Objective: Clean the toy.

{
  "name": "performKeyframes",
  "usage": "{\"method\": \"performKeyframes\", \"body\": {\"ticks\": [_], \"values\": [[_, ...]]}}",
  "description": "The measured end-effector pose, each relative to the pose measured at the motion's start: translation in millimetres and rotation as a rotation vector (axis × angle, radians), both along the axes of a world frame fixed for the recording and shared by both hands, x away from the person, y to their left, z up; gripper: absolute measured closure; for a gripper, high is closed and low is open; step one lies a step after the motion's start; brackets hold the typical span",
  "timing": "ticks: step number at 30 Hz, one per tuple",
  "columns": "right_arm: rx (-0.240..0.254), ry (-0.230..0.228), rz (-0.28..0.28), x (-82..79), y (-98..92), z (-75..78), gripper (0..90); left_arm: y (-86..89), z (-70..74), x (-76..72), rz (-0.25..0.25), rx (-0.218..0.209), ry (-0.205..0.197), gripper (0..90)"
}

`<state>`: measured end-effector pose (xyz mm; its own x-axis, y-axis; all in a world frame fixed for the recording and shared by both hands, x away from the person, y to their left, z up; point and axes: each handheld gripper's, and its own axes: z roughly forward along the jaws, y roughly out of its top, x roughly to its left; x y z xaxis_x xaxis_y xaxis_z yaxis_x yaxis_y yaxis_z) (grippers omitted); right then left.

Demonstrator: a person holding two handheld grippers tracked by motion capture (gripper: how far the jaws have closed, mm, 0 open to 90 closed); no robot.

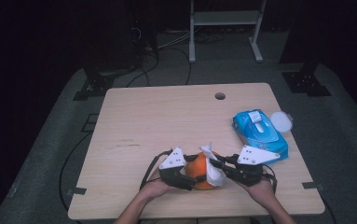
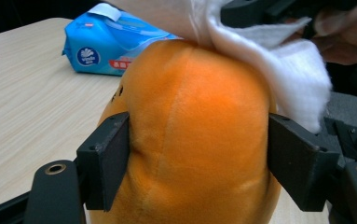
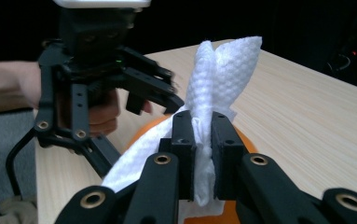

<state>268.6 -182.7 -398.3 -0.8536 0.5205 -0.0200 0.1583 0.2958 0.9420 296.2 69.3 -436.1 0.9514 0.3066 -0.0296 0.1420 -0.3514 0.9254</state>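
Left gripper clamps the orange plush toy from both sides, its black pads pressed into the fabric, steadying it on the table near the person's edge. Against the toy's upper right side, the right gripper is closed on a folded white wet wipe, the cloth pinched tight between its pads with loose ends fanning above and draping down onto the orange surface. To wipe well, I judge the left grip should stay firm but not crush the soft body, while the right gripper drags the wipe in short strokes across the top, keeping cloth rather than hard pads against the plush. Beyond the toy, toward the table's far right, lies the blue wet-wipe pack, with a round white lid just beside it.
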Motion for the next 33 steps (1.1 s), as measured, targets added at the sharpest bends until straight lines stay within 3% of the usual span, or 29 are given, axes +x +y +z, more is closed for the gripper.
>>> {"method": "performKeyframes", "body": {"ticks": [1,3,5,7,10,15,19,23,24,26,28,30,33], "values": [[-0.025,-0.013,0.002,-0.8,2.3,0.3,80.7,2.1,1.5,0.5,-0.014,-0.001,0.000,22.6],[-0.023,-0.008,0.005,2.2,-1.0,-1.6,80.7,7.8,3.7,4.1,-0.020,-0.025,0.028,17.5],[-0.021,-0.003,-0.011,5.8,-8.0,-3.9,80.6,9.5,3.6,7.7,0.000,-0.005,0.057,17.3],[-0.014,0.010,-0.021,8.0,-15.1,-3.4,80.6,8.2,0.8,7.5,0.014,-0.001,0.044,24.6],[-0.026,-0.006,-0.028,1.4,-16.2,-1.5,80.7,5.3,1.2,7.3,0.033,0.010,0.033,29.3],[-0.068,-0.057,0.014,-9.1,-3.4,0.8,80.7,9.3,-1.6,13.1,0.088,-0.033,0.101,30.6],[-0.084,-0.061,-0.009,-3.9,-6.6,0.2,80.6,6.4,-1.0,7.3,0.045,-0.015,0.070,30.9],[-0.068,-0.043,-0.072,4.3,-21.1,-4.3,80.7,2.9,-1.2,3.9,-0.045,0.021,0.026,28.6],[-0.070,-0.036,-0.074,4.0,-22.6,-4.4,80.7,2.8,-0.8,4.1,-0.034,0.022,0.020,26.6],[-0.055,-0.011,-0.052,3.1,-23.1,-2.7,80.7,-1.3,-2.2,7.4,0.018,0.044,0.054,17.1],[-0.053,-0.012,-0.019,-1.0,-16.3,-0.2,80.7,-6.9,-6.6,8.8,0.008,0.075,0.075,10.9],[-0.086,-0.047,0.001,-7.6,-5.2,1.1,80.7,-8.5,-8.0,3.7,-0.003,0.078,0.032,16.4],[-0.088,-0.063,0.007,-8.4,-2.2,3.5,80.7,-8.3,-7.3,-0.4,-0.008,0.081,-0.003,28.4]]}}
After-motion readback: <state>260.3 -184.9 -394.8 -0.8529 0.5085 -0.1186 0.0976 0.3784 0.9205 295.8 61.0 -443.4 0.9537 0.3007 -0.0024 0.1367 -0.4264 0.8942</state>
